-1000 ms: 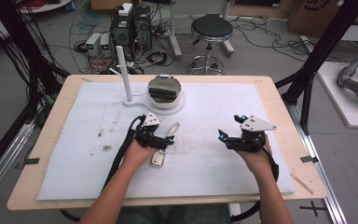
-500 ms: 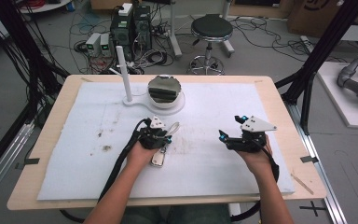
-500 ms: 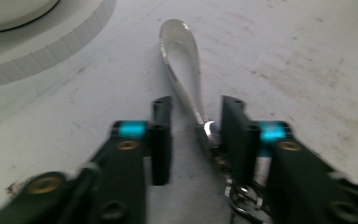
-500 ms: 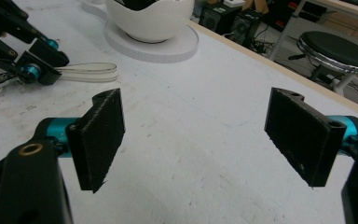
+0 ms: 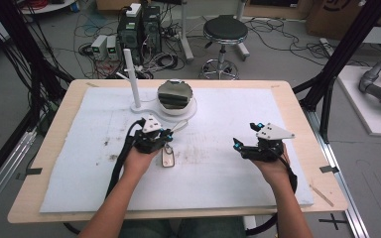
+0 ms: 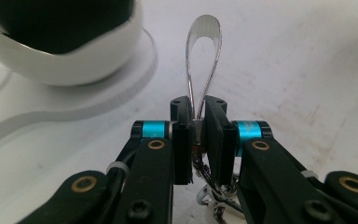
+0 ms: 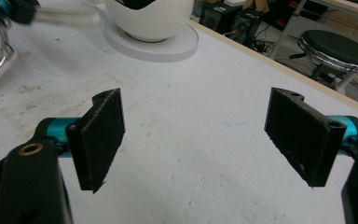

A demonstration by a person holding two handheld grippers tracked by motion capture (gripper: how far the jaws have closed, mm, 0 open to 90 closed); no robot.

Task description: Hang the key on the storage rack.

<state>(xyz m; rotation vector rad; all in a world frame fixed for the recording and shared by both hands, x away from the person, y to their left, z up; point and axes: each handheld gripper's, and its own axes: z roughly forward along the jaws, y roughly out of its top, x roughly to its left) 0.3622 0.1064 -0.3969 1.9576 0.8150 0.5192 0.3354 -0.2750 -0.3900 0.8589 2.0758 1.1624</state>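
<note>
High view, left to right. A white upright post (image 5: 133,79) stands on a flat white base (image 5: 155,107) at the table's eleven o'clock. On the same base, toward one o'clock from the post, sits a white bowl-shaped holder (image 5: 177,95) with a dark inside. At six o'clock from the holder the left gripper (image 5: 167,135) is held over the white mat (image 5: 218,124), with its grey three-cornered plate on top and its cable trailing back along the forearm. Its jaws are clenched on a thin shiny metal loop (image 5: 179,126), which sticks out past them toward the base. A small whitish tag (image 5: 167,158) lies on the mat just below the gripper, at its six o'clock; a short chain seems to join tag and loop, though the link is too small to tell in this view.

Left gripper view: the loop (image 6: 204,60) rises at twelve o'clock from between the two black pads (image 6: 182,140), which are pressed against its lower end — chain links hang beneath them. The holder (image 6: 65,42) fills the ten o'clock corner.

Farther right, at three o'clock and well apart from the left hand, the right gripper (image 5: 238,145) is held over bare mat. Right gripper view: its jaws stand wide apart, released, with nothing between the pads (image 7: 100,140) — the holder (image 7: 149,16) lies ahead at eleven o'clock.
</note>
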